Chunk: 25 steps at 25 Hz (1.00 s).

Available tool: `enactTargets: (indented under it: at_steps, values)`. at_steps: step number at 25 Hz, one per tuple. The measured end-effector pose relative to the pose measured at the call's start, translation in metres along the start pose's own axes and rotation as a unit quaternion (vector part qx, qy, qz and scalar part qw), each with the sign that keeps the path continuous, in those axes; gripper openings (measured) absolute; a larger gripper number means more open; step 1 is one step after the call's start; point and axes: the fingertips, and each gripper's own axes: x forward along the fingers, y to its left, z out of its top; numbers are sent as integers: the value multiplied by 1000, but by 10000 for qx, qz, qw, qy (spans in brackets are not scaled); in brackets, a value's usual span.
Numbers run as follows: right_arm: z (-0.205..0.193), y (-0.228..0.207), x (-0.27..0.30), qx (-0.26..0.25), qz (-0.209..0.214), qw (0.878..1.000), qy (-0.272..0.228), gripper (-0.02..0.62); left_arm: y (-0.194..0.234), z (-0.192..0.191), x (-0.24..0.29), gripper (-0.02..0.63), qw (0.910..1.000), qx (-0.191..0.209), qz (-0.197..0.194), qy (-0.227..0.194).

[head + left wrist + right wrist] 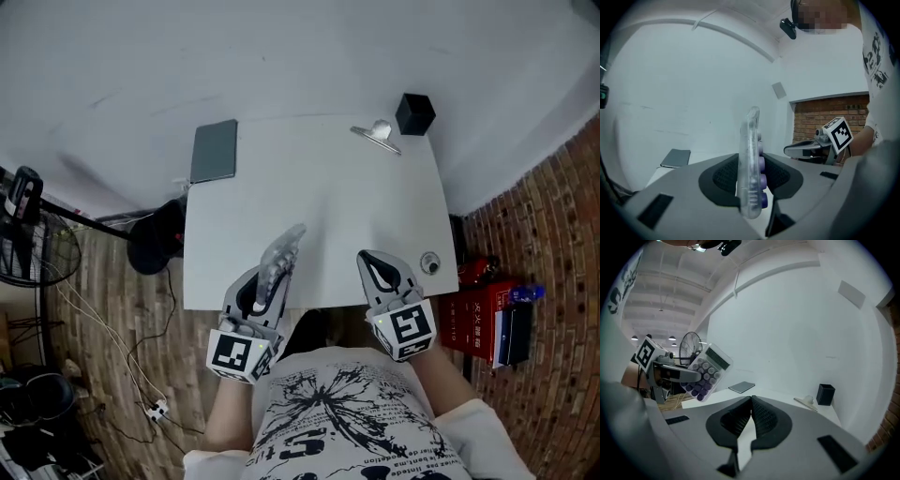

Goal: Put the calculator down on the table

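Note:
A clear calculator [279, 259] with purple keys is clamped edge-on between the jaws of my left gripper [263, 284], above the front edge of the white table [309, 197]. In the left gripper view the calculator [752, 164] stands upright between the pads, keys facing right. The right gripper view shows the same calculator [705, 371] held up at the left. My right gripper [380, 275] hovers over the table's front right part, its jaws pressed together with nothing between them [751, 420].
A dark notebook [214, 150] lies at the table's far left corner. A black pen cup [414, 113] and a metal clip [377, 134] sit at the far right. A small round object [430, 263] rests near the right edge. A fan [23, 234] and cables occupy the floor left.

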Motion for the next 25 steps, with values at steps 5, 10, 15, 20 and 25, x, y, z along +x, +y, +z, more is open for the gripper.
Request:
enactTargets:
  at_steps: [5, 10, 15, 20, 25]
  values:
    - [-8, -23, 48, 183, -146, 9996, 158, 15, 33, -19, 52, 143, 9989, -64, -213, 405]
    - [-23, -31, 87, 258, -13, 9993, 262, 15, 67, -65, 89, 143, 9938, -444, -207, 995]
    - [-42, -34, 111, 195, 59, 9990, 388, 15, 84, -108, 111, 143, 9865, -764, -236, 1431]
    - [-61, -35, 128, 345, 40, 9975, 612, 15, 90, -137, 130, 143, 9730, -1482, -378, 1728]
    - [-69, -39, 139, 564, -39, 9958, 714, 15, 92, -151, 143, 146, 9623, -1885, -462, 1903]
